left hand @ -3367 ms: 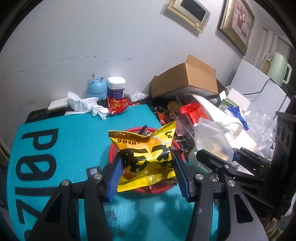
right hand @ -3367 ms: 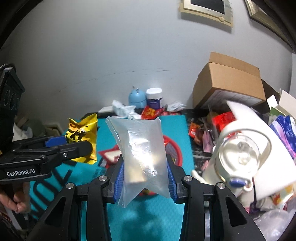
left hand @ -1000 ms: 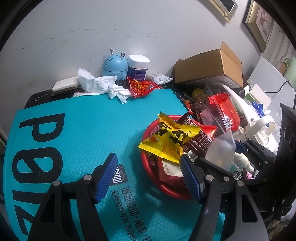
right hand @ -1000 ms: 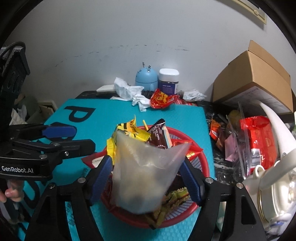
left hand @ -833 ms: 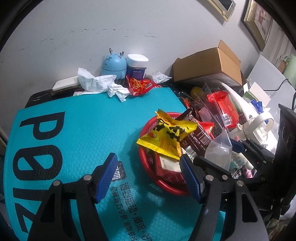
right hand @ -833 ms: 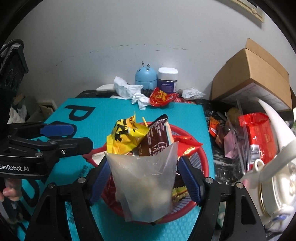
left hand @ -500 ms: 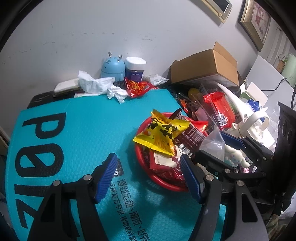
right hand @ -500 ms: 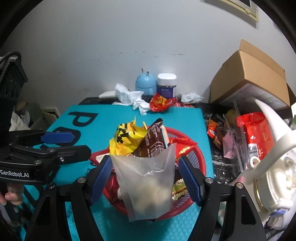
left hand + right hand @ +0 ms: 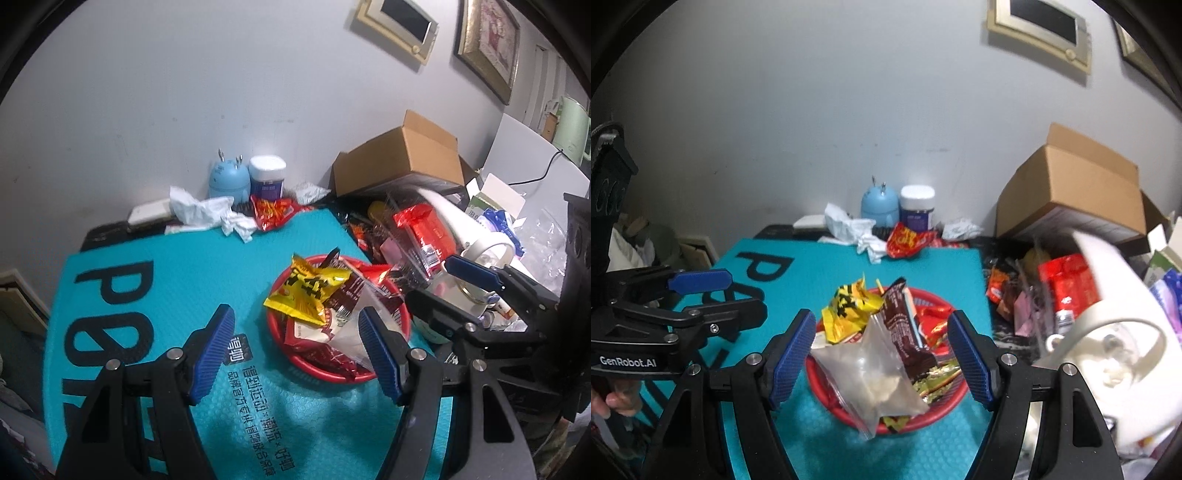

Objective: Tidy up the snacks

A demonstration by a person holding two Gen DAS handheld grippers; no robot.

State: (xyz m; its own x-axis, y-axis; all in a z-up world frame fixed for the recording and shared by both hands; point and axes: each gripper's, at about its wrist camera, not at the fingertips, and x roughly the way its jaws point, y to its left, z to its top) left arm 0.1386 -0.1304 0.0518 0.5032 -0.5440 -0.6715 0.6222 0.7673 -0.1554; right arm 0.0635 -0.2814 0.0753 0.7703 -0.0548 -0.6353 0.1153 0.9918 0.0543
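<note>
A red basket (image 9: 275, 338) (image 9: 831, 402) sits on the teal mat, heaped with snack packs. On top lie a yellow bag (image 9: 306, 291) (image 9: 849, 306), a brown wrapper (image 9: 905, 332) and a clear plastic bag (image 9: 875, 380) (image 9: 351, 332). My left gripper (image 9: 299, 354) hangs open above the basket's near-left side, nothing between its blue pads. My right gripper (image 9: 881, 358) is open too, its pads standing clear on either side of the clear bag, which rests in the basket. Each gripper shows in the other's view: the right gripper (image 9: 476, 291), the left gripper (image 9: 701, 295).
The teal mat (image 9: 147, 295) has bare room left of the basket. At its far edge stand a blue humidifier (image 9: 227, 181), a white-lidded jar (image 9: 267, 177), crumpled tissue (image 9: 207, 212) and a red snack pack (image 9: 275, 212). Right: a cardboard box (image 9: 406, 158), red packets (image 9: 1067, 284), a white kettle (image 9: 1115, 339).
Both grippers have risen and drawn back from the basket. The clear bag, upright between the right pads a second ago, now lies in the basket. The yellow bag, held earlier, lies there too.
</note>
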